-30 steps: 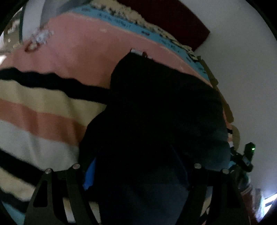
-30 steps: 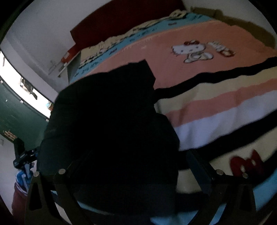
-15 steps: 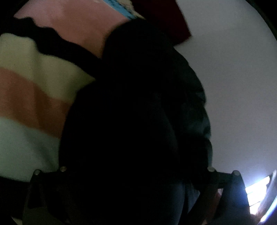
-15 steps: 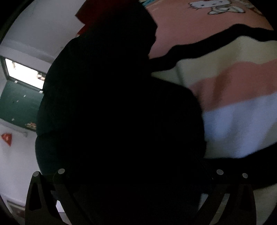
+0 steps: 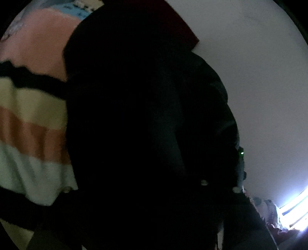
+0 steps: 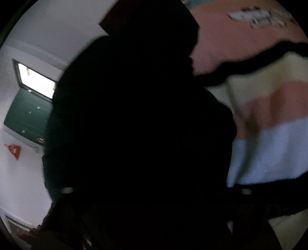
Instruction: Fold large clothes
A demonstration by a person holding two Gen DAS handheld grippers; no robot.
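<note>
Jaws of the left gripper point(image 5: 134, 194) have just been closing, with the dark garment point(image 5: 134, 115) bunched between and over the fingers. Only a few pale bolt heads show through the black, so whether the pads actually press on cloth cannot be told. Jaws of the right gripper point(image 6: 156, 192) have also just been closing, and it is the same story: garment in the gap, fingers lost in shadow, one bolt head visible on each side, grip state unreadable.

Both cameras are mostly blocked by the garment. It fills the centre of each view as a black mass, rising from the gripper up to the top edge, and it shows no folds or detail. It sits over a striped blanket point(image 5: 32, 134) with pink, cream, salmon, white and black bands, blurred in both views. In the right wrist view a white cartoon print point(image 6: 259, 17) shows on the pink part, top right.

A dark red headboard point(image 5: 182, 32) peeks out behind the garment's top, against a white wall point(image 5: 259, 96). A small green light point(image 5: 242, 153) glows at the garment's right edge in the left wrist view, and a bright window point(image 5: 294, 207) is at lower right. The right wrist view has a green door point(image 6: 27, 115) with a lit pane point(image 6: 36, 78) above it and a red ornament point(image 6: 13, 151) on the wall below.
</note>
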